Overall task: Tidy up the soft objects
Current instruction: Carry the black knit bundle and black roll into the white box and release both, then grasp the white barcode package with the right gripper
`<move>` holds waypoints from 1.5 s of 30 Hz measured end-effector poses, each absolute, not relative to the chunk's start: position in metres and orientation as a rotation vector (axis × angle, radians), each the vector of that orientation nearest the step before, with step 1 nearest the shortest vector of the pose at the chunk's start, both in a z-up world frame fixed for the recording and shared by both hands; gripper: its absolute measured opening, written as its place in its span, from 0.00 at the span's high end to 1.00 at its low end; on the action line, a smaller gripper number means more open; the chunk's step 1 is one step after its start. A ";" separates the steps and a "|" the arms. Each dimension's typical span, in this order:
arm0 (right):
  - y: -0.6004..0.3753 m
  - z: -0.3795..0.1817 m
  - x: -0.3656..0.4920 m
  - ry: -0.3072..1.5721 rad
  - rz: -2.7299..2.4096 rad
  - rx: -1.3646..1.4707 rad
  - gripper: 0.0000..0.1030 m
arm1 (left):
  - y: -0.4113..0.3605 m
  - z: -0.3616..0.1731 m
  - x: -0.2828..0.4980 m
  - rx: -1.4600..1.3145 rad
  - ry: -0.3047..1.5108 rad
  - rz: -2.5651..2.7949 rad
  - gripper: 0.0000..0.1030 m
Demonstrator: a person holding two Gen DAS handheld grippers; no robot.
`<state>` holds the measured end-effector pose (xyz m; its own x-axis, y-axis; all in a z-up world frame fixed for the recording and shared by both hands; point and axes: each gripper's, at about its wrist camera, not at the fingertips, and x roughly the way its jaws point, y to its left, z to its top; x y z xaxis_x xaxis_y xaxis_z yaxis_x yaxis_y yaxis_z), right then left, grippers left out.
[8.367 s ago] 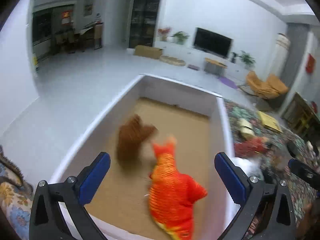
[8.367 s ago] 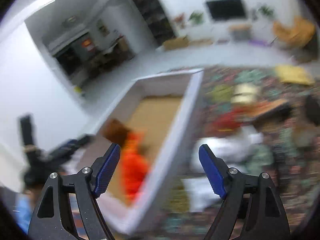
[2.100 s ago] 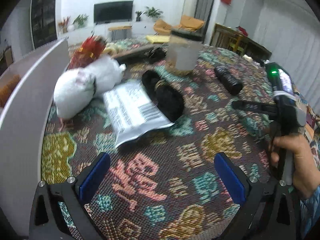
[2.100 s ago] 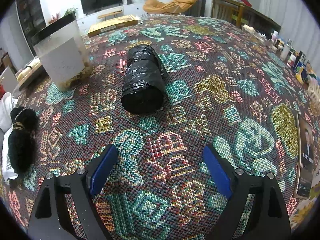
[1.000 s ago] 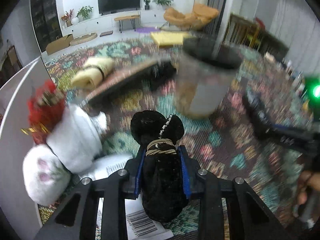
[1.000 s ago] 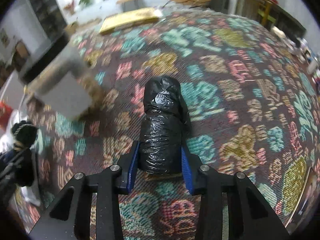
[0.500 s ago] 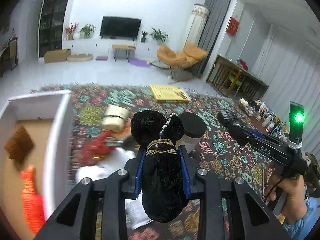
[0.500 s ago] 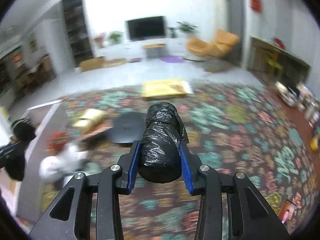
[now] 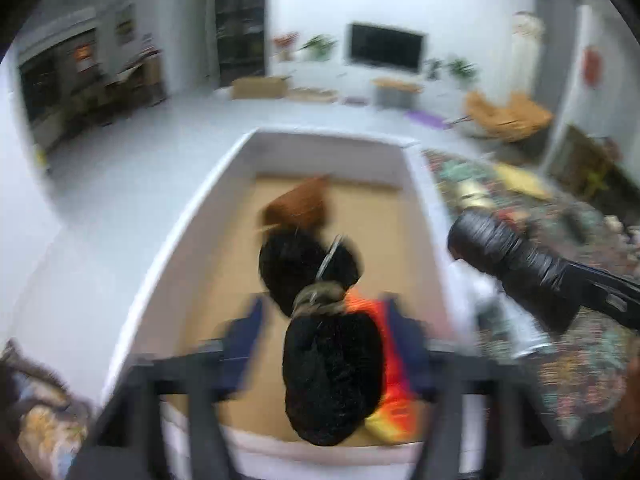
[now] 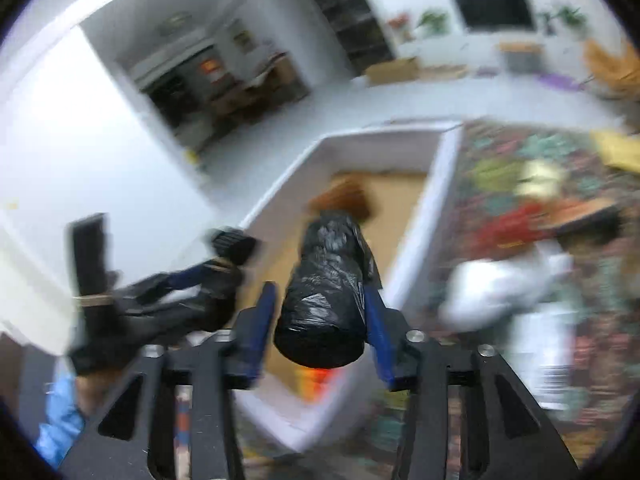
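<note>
So over the white box (image 9: 192, 216), the left gripper (image 9: 324, 340) is opening with the black plush toy (image 9: 328, 364) loose between its fingers, while the right gripper (image 10: 320, 320) is opening too, black bag roll (image 10: 326, 292) still between its pads.

White walls, pale floor (image 9: 132, 168), wall television (image 9: 385, 51), orange chair (image 9: 508, 114), patterned rug (image 9: 568, 328)
</note>
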<state>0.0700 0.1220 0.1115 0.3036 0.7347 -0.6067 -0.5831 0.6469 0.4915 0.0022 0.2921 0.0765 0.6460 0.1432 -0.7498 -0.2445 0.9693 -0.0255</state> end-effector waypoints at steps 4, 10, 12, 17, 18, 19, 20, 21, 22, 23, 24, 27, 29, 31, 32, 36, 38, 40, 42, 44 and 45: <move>0.126 0.082 0.072 0.982 0.873 0.229 0.23 | 0.302 0.065 -0.004 -0.182 0.816 0.274 0.06; 0.030 0.060 0.063 0.859 0.494 0.050 0.23 | 0.241 0.068 0.000 -0.200 0.760 0.079 0.05; -0.016 0.039 0.067 0.865 0.316 0.006 0.23 | 0.207 0.071 0.005 -0.187 0.754 -0.013 0.05; -0.127 -0.015 0.078 0.939 -0.025 0.090 0.23 | 0.096 0.053 -0.006 -0.094 0.767 -0.266 0.05; -0.146 -0.024 0.075 0.947 -0.079 0.116 0.23 | 0.083 0.049 -0.008 -0.075 0.781 -0.290 0.05; -0.161 -0.031 0.072 0.952 -0.111 0.143 0.23 | 0.064 0.039 -0.011 -0.045 0.810 -0.313 0.05; -0.172 -0.039 0.069 0.956 -0.131 0.171 0.23 | 0.051 0.032 -0.013 -0.025 0.828 -0.326 0.05; -0.182 -0.046 0.064 0.958 -0.141 0.204 0.23 | 0.040 0.026 -0.017 -0.002 0.847 -0.339 0.05; -0.189 -0.050 0.059 0.960 -0.143 0.249 0.22 | 0.036 0.021 -0.020 0.016 0.857 -0.344 0.05; -0.193 -0.049 0.056 0.948 -0.129 0.287 0.21 | 0.034 0.019 -0.025 0.035 0.861 -0.347 0.05; -0.192 -0.041 0.054 0.916 -0.093 0.297 0.21 | 0.036 0.021 -0.028 0.053 0.857 -0.344 0.05; -0.165 -0.028 0.057 0.891 0.060 0.245 0.21 | 0.049 0.031 -0.036 0.072 0.821 -0.290 0.05; -0.137 -0.027 0.062 0.932 0.181 0.243 0.21 | 0.069 0.040 -0.038 0.046 0.795 -0.257 0.05; -0.103 -0.028 0.066 0.966 0.292 0.243 0.21 | 0.090 0.049 -0.039 0.003 0.765 -0.220 0.05; -0.084 -0.029 0.064 0.979 0.338 0.243 0.21 | 0.099 0.052 -0.039 -0.020 0.751 -0.203 0.05; -0.023 -0.024 0.077 0.988 0.317 0.111 0.23 | 0.129 0.059 -0.042 -0.098 0.714 -0.156 0.05; -0.012 -0.033 0.088 1.025 0.279 0.069 0.20 | 0.137 0.058 -0.043 -0.123 0.709 -0.146 0.05; -0.002 -0.045 0.107 1.079 0.239 -0.010 0.19 | 0.142 0.055 -0.044 -0.145 0.711 -0.148 0.05; -0.002 -0.054 0.114 1.118 0.242 -0.027 0.21 | 0.141 0.051 -0.044 -0.157 0.721 -0.158 0.05; -0.015 -0.057 0.112 1.096 0.235 0.025 0.28 | 0.136 0.048 -0.044 -0.156 0.734 -0.178 0.05; -0.021 -0.058 0.111 1.089 0.232 0.047 0.30 | 0.131 0.047 -0.043 -0.149 0.740 -0.192 0.05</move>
<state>0.1110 -0.0205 -0.0575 0.4419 0.2099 -0.8721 -0.1636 0.9748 0.1517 -0.0430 0.1305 0.0467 0.7223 -0.2259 -0.6537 0.1211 0.9719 -0.2020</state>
